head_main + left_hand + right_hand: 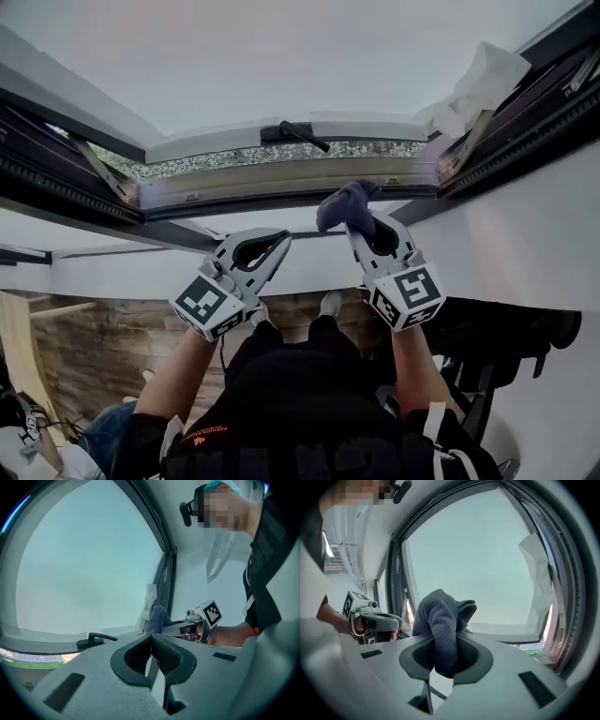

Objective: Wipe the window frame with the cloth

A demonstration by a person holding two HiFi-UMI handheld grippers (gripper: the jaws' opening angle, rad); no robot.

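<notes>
- My right gripper (pixel 362 225) (pixel 443 654) is clamped on a bunched dark blue-grey cloth (pixel 345 204) (pixel 439 618). The fabric fills the gap betw. the jaws, w/ the bulk sticking out past the tips and a short end hanging below.
- My left gripper (pixel 279 242) (pixel 151 645) holds nothing: jaws pressed together at the tips, only a thin slit lower down.
- Both grippers are raised side by side and near each other, left one a bit lower. Each shows in the other's view (left (pixel 377 620), right (pixel 183 627)).
- The cloth is up at the bottom rail of the dark window frame (pixel 281 199), right of centre. Its top overlaps the rail's edge in head view; can't tell if it's actually touching.
- The white-edged tilted sash (pixel 234 141) is open above that rail, w/ greenery visible through the gap.
- A black lever handle (pixel 298 134) (pixel 96 640) sits mid-sash, left of the cloth and apart from it.
- A crumpled white sheet (pixel 480 82) (pixel 538 569) is tucked in the frame's upper-right corner, well apart from both grippers.
- The pale frosted-looking glass pane (pixel 281 56) fills most of the sash.
</notes>
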